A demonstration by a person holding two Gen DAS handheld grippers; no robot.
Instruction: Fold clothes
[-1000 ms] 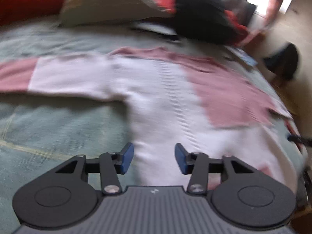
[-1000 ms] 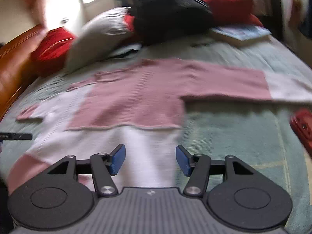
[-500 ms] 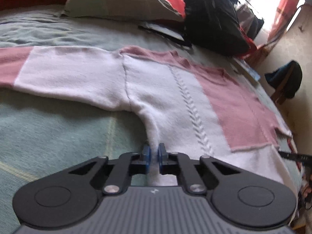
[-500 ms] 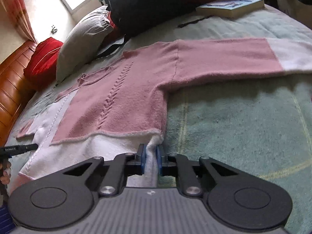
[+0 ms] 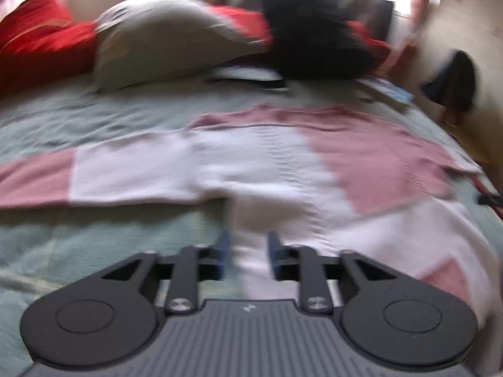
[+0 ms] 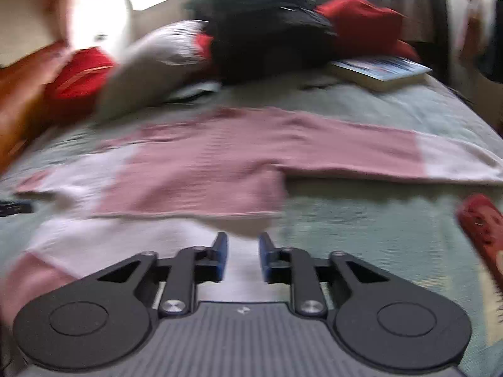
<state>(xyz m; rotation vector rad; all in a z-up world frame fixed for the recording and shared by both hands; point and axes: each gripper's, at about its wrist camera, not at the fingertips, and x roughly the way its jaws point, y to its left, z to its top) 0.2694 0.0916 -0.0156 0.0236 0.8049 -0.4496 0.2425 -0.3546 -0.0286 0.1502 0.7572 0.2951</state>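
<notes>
Both views blurred. Pink-and-white knit sweater (image 5: 270, 169) lies spread flat, front up, on a pale green bedspread (image 5: 94, 235), sleeves stretched out to either side.

Left wrist view, left to right: red cushion (image 5: 41, 47) at the far left of the bed head; grey pillow (image 5: 169, 50) beside it; black bag (image 5: 314, 40) further right; a book (image 5: 393, 89) near the right edge of the bed. Left sleeve runs out to the left, white with a pink cuff end. Left gripper (image 5: 247, 251) sits low over the white hem by the sweater's left side seam; its jaws have just been opening, blue pads now parted with white knit showing in the gap, not pinched. Released.

Right wrist view, left to right: brown wooden bed frame (image 6: 19, 100), red cushion, grey pillow, black bag, book (image 6: 380, 70) lying flat on the bedspread. Pink right sleeve reaches to the right, ending in a white cuff. A red object (image 6: 484, 229) lies at the right edge, too blurred to name. Right gripper (image 6: 242, 253) hangs over the white hem band at the sweater's right lower corner; jaws have just been opening, pads apart, cloth visible between them but not clamped. Released
</notes>
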